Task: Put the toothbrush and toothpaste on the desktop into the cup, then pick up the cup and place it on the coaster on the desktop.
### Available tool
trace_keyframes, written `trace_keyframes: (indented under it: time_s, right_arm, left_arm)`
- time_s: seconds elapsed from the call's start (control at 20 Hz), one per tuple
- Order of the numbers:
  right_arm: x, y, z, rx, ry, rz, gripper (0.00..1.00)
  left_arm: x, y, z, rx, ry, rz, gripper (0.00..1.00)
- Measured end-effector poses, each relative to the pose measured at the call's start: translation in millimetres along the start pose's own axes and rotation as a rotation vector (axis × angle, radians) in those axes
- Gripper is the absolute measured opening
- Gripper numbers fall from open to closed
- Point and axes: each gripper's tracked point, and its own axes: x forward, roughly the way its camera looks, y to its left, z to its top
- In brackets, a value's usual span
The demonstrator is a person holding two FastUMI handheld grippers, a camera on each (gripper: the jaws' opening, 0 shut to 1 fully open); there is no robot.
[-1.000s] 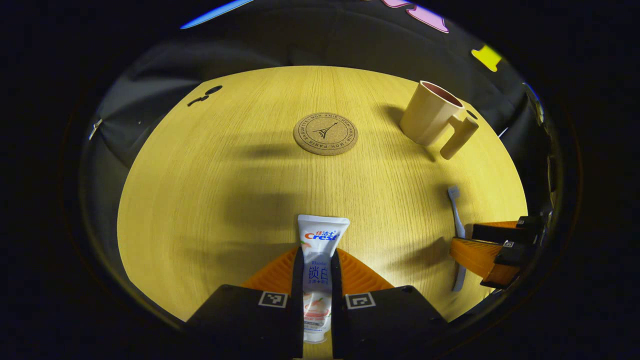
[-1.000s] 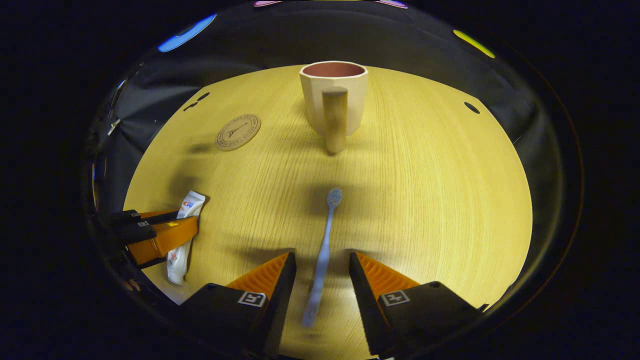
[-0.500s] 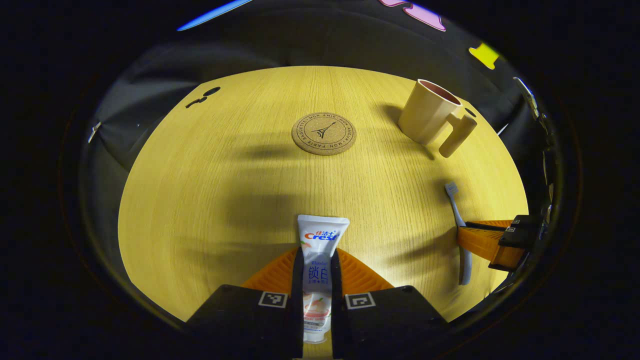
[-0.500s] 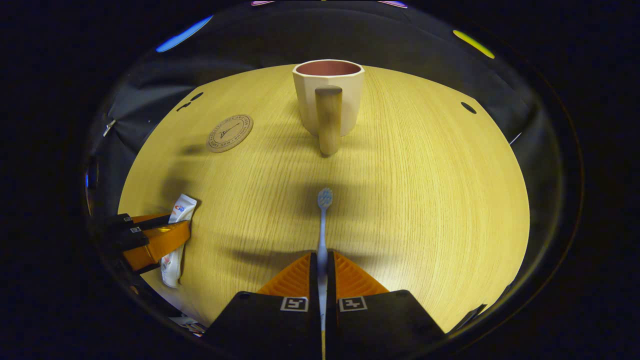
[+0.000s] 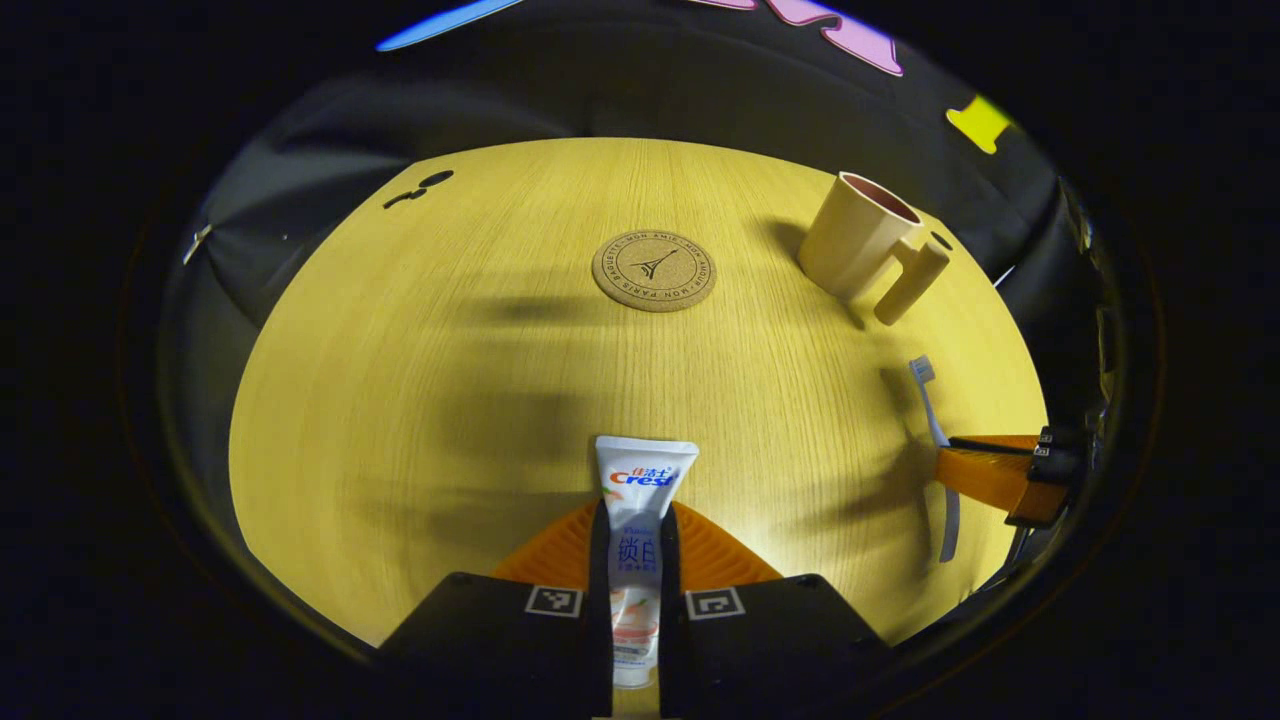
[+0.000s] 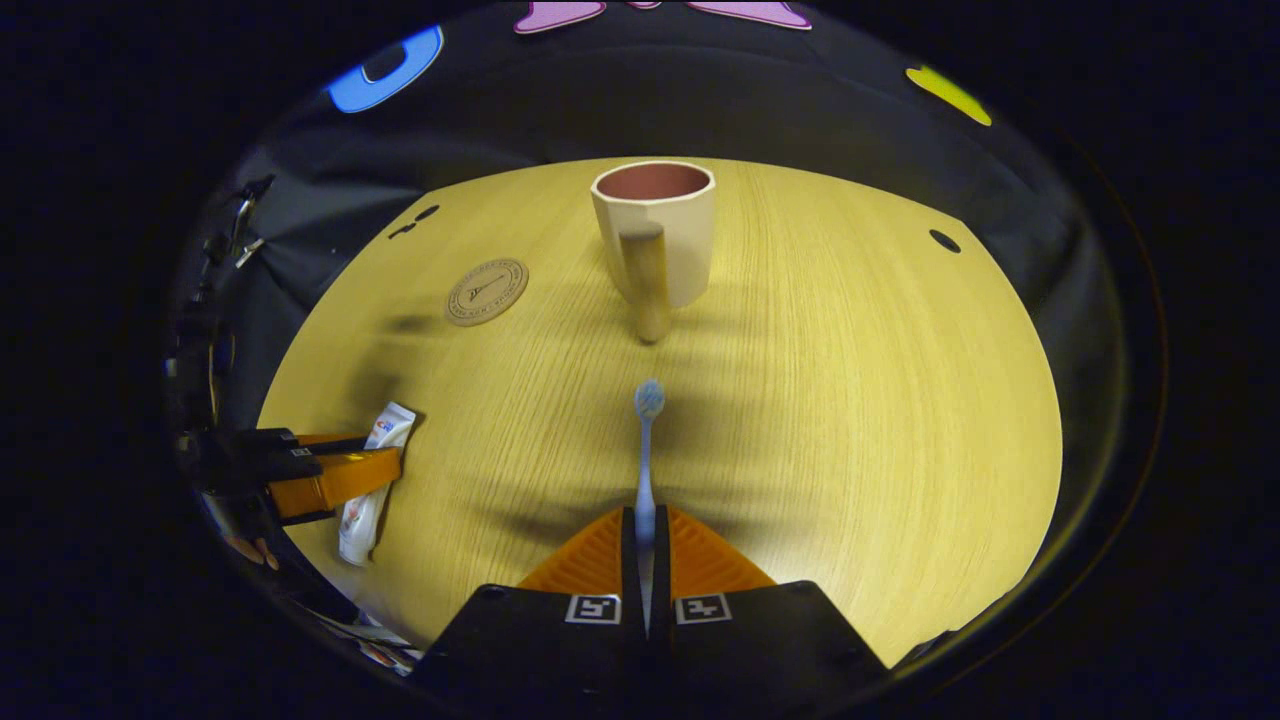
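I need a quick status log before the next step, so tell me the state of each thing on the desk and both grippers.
White toothpaste tube: clamped between the left gripper's fingers.
Light blue toothbrush: handle clamped between the right gripper's fingers, bristle head pointing at the cup.
Cream plastic cup with a handle: upright, empty, standing on the wooden desktop, off the coaster.
Round cork coaster: flat, bare.

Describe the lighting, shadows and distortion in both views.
Left gripper view: fisheye bows the table edge; light is brightest near the toothpaste, with soft shadow bands across the wood. Right gripper view: same bowing; the toothbrush and cup are sharp.
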Motion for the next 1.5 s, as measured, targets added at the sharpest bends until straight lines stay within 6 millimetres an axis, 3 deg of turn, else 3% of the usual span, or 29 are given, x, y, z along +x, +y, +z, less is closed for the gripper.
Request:
trace_keyframes:
  time_s: [0.15,0.25,0.55,0.65,0.7,0.75,1.1,1.3,1.5]
  right_arm:
    - [-20,-8,2,-0.005,-0.037,0.006,0.05]
    - [-20,-13,0,-0.021,-0.053,0.007,0.05]
    - [-52,-13,9,0.039,-0.126,0.047,0.05]
    - [-56,-19,11,0.050,-0.142,0.047,0.05]
    - [-57,-20,12,0.065,-0.145,0.050,0.05]
    - [-59,-22,14,0.081,-0.151,0.050,0.05]
    - [-77,-42,27,0.140,-0.203,0.046,0.05]
    - [-87,-51,38,0.114,-0.227,0.058,0.05]
    - [-94,-52,52,0.143,-0.251,0.087,0.05]
  left_arm:
    - [-7,3,0,-0.047,-0.042,-0.013,0.23]
    - [-17,2,3,-0.080,-0.067,-0.031,0.23]
    - [-67,-14,43,-0.092,-0.210,-0.092,0.23]
    - [-87,-26,65,-0.080,-0.283,-0.113,0.23]
    - [-97,-35,76,-0.083,-0.316,-0.135,0.28]
    - [-106,-44,84,-0.089,-0.343,-0.160,0.23]
    - [-154,-99,172,-0.070,-0.477,-0.281,0.23]
    - [-164,-135,225,0.001,-0.567,-0.308,0.23]
    - [-152,-167,259,0.058,-0.588,-0.336,0.23]
